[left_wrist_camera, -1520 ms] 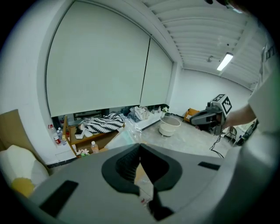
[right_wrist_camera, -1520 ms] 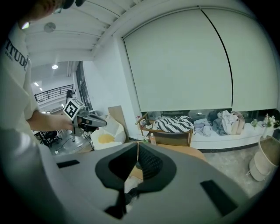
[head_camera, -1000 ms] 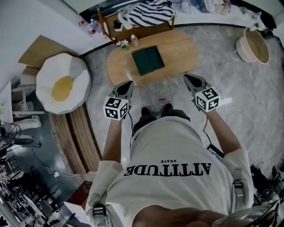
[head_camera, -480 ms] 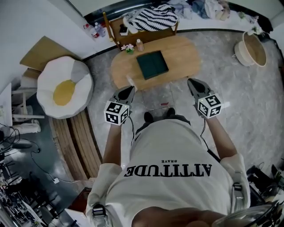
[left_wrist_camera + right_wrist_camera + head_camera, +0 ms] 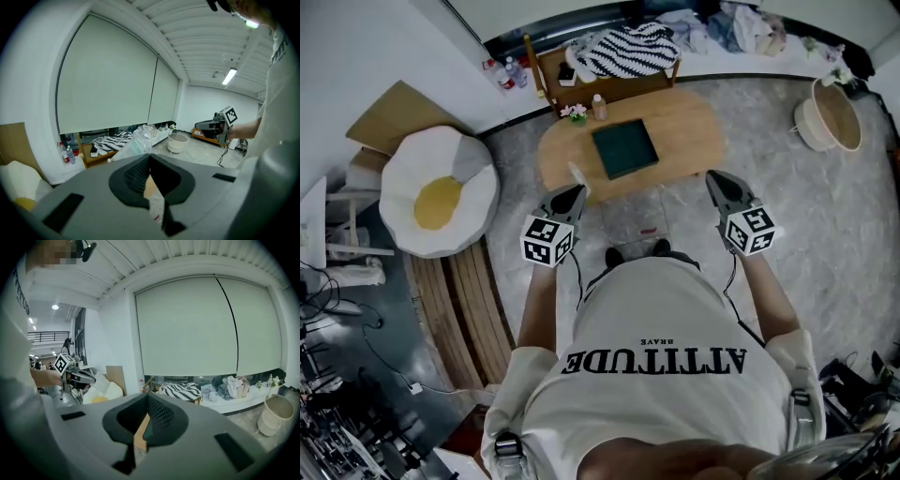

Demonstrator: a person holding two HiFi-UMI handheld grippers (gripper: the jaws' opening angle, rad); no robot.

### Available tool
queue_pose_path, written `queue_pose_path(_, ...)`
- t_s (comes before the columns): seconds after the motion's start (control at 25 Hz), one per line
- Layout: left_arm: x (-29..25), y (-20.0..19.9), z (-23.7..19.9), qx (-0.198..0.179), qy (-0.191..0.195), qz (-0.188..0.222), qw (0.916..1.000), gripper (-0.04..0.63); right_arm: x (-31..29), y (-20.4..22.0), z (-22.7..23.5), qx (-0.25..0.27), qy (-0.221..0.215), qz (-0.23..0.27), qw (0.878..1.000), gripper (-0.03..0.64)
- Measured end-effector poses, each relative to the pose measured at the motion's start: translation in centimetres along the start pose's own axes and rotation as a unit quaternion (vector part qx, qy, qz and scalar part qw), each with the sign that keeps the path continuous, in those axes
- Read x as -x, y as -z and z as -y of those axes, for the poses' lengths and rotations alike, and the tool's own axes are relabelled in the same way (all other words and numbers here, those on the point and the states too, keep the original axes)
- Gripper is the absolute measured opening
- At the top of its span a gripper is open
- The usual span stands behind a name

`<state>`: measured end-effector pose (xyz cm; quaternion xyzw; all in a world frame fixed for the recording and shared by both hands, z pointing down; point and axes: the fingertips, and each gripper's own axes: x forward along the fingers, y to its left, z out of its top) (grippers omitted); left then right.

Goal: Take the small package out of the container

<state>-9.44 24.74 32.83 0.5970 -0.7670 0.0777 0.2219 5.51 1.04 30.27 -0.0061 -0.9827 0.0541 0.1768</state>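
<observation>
Small clear crinkled plastic package (image 5: pixel 136 140) juts from the tip of the left gripper (image 5: pixel 150 155), whose jaws are pinched tight on one edge, probably so the light film cannot slip in the air. It hangs by the near edge of the oval wooden worktop (image 5: pixel 694 120), apart from the dark green square container (image 5: pixel 624 148) lying flat at the worktop's middle, so the removal looks done. The right gripper (image 5: pixel 713 178), jaws together on nothing, is held off to the side, apparently just keeping clear.
</observation>
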Motion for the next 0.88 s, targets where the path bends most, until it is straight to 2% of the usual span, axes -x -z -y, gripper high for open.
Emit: queue_pose_path(0.88, -1.5, -1.0, 1.1, -0.003, 0.011, 0.002, 0.9999, 0.021, 1.0, -0.4, 1.7, -0.015, 0.005, 0.008, 1.000, 0.020)
